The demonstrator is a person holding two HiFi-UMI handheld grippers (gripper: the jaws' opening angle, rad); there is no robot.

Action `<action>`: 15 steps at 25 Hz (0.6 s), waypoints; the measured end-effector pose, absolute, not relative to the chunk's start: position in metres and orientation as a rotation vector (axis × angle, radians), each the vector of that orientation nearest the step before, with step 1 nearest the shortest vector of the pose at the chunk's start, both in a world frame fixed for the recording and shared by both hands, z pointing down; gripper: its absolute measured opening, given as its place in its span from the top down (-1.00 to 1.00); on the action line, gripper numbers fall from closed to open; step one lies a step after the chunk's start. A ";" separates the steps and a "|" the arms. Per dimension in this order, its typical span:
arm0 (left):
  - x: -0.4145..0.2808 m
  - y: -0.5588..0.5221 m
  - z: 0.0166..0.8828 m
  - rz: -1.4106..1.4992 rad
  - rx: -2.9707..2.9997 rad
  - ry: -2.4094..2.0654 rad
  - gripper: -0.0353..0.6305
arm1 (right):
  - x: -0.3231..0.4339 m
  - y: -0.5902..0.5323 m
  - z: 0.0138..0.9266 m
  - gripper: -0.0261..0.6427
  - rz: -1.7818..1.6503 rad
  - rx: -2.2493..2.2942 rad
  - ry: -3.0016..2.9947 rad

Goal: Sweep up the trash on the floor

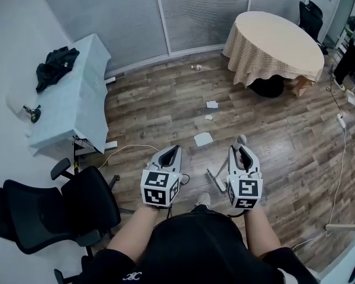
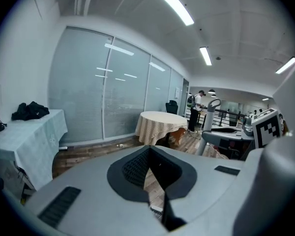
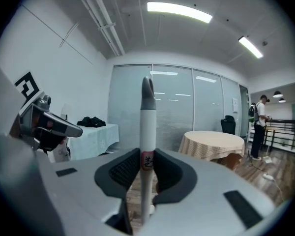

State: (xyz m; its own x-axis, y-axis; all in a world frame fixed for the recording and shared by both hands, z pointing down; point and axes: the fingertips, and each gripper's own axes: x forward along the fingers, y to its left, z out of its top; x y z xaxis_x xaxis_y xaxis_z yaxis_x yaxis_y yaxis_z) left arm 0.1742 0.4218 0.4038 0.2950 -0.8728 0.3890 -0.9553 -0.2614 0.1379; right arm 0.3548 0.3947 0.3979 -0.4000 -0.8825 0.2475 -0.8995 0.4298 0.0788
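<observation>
Several scraps of white paper trash lie on the wood floor ahead: a larger sheet [image 1: 203, 139], a smaller piece [image 1: 212, 104] and a tiny bit [image 1: 208, 117]. Another small item [image 1: 196, 67] lies near the glass wall. My right gripper [image 1: 241, 154] [image 3: 147, 157] is shut on an upright white broom handle [image 3: 147, 132] with a grey tip [image 1: 241, 139]. My left gripper [image 1: 174, 154] [image 2: 148, 152] is shut, its tips touching and nothing seen between them. A comb-toothed dustpan edge [image 1: 215, 180] shows on the floor between the two grippers.
A round table with a beige cloth [image 1: 275, 43] stands at the far right. A table with a pale blue cloth [image 1: 71, 102] carries a black garment [image 1: 56, 65] at the left. A black office chair [image 1: 53, 212] is near left. Cables [image 1: 342, 158] run along the right. A person [image 3: 259, 127] stands far off.
</observation>
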 end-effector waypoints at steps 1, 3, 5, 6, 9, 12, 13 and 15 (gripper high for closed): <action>0.176 0.414 0.406 0.341 2.217 -1.651 0.91 | 0.358 0.387 0.401 0.63 0.102 1.543 -2.434; 0.181 0.401 0.411 0.353 2.203 -1.656 0.91 | 0.364 0.374 0.408 0.63 0.110 1.521 -2.436; 0.185 0.391 0.416 0.353 2.188 -1.664 0.91 | 0.370 0.363 0.415 0.63 0.110 1.491 -2.437; 0.186 0.386 0.419 0.349 2.179 -1.669 0.91 | 0.371 0.357 0.419 0.63 0.108 1.476 -2.437; 0.187 0.374 0.426 0.345 2.156 -1.680 0.91 | 0.372 0.341 0.428 0.63 0.104 1.447 -2.437; 0.187 0.366 0.429 0.344 2.143 -1.689 0.91 | 0.372 0.328 0.438 0.64 0.112 1.419 -2.422; 0.186 0.362 0.429 0.342 2.141 -1.691 0.91 | 0.371 0.323 0.441 0.63 0.113 1.413 -2.416; 0.181 0.353 0.430 0.339 2.133 -1.697 0.91 | 0.367 0.312 0.444 0.63 0.112 1.401 -2.407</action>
State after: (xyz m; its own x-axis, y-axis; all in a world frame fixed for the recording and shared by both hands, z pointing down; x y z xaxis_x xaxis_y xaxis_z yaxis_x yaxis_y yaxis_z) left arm 0.1811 0.3532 0.4303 0.2368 -0.8749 0.4224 -0.9701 -0.1889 0.1525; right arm 0.3674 0.3119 0.4442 -0.4482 -0.8273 0.3385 -0.8552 0.5072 0.1071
